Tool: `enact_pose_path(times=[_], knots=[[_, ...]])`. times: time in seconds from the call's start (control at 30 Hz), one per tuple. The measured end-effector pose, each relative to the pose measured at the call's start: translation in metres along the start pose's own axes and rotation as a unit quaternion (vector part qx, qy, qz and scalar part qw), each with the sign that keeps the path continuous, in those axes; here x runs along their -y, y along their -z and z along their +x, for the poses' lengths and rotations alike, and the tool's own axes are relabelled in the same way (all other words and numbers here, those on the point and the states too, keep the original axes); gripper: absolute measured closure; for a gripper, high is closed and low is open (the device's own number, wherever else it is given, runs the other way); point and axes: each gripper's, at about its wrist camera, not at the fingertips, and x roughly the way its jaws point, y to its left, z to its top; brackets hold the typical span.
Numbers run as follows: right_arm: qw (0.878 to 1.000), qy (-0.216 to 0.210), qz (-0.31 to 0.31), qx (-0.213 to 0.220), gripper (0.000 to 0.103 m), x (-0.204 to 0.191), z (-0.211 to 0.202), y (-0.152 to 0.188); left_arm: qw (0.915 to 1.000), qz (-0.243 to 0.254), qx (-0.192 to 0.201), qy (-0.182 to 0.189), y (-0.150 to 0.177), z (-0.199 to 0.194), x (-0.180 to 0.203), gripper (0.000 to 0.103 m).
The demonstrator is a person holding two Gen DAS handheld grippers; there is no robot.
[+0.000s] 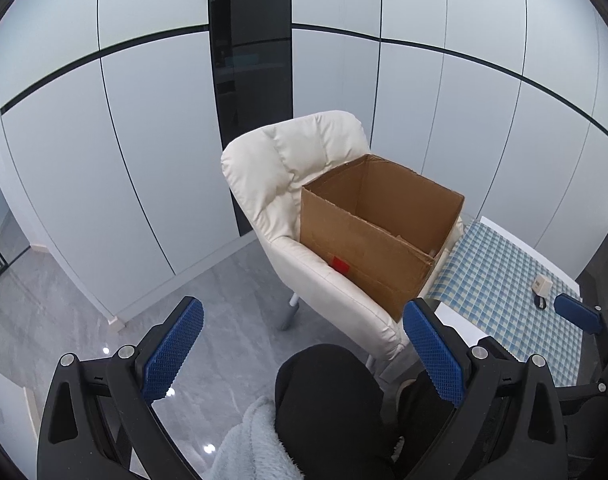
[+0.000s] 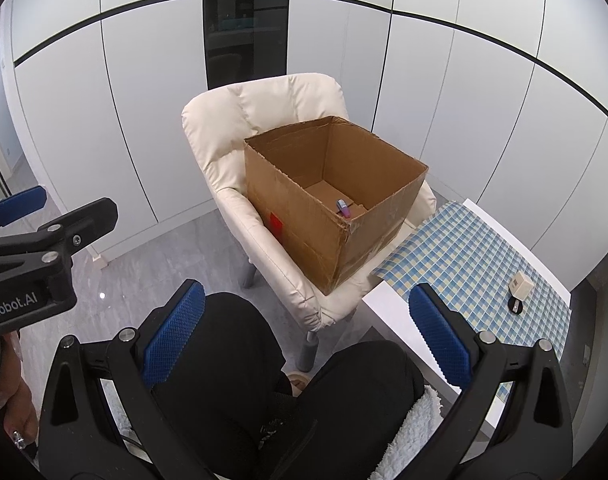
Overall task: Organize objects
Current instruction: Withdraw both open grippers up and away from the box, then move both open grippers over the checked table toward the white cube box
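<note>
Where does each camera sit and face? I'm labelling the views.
Left wrist: on the left claw, facing the box on the chair; open fingers, a knee show.
Right wrist: on the right claw, higher over the box; both knees, the left claw show.
Shared: box, chair, table.

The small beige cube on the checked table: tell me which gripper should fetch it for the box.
Right. The right gripper is open and empty beside the table, with the beige cube on its own side. The left gripper, also open, hangs over the floor farther from it.
</note>
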Motion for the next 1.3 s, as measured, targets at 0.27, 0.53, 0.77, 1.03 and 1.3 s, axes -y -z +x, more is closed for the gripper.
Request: enact_pose_path(times=[0.27,0.53,0.77,1.03,1.3], knots=[[1.0,0.003,0.001,-0.003,0.0,0.003,0.003,0.0,0.9999,0.011,-0.007,0.001,0.001,0.001,0.004,0.003],[1.0,-0.002,0.008,-0.004,0.0,0.003,0.005,-0.001,0.9999,0.014,-0.007,-0.003,-0.001,0.002,0.002,0.003],[1.0,0.001,0.01,-0.006,0.0,0.003,0.007,-0.001,0.9999,0.013,-0.009,-0.004,-0.005,0.006,0.003,0.003],[0.999,0.023,0.04,-0.014,0.0,0.029,0.009,0.007,0.9992,0.033,-0.011,0.02,-0.009,0.013,0.027,0.003],[0.994,0.054,0.096,-0.022,0.0,0.071,0.002,0.022,0.9946,0.07,-0.025,0.072,-0.011,0.02,0.07,0.003]])
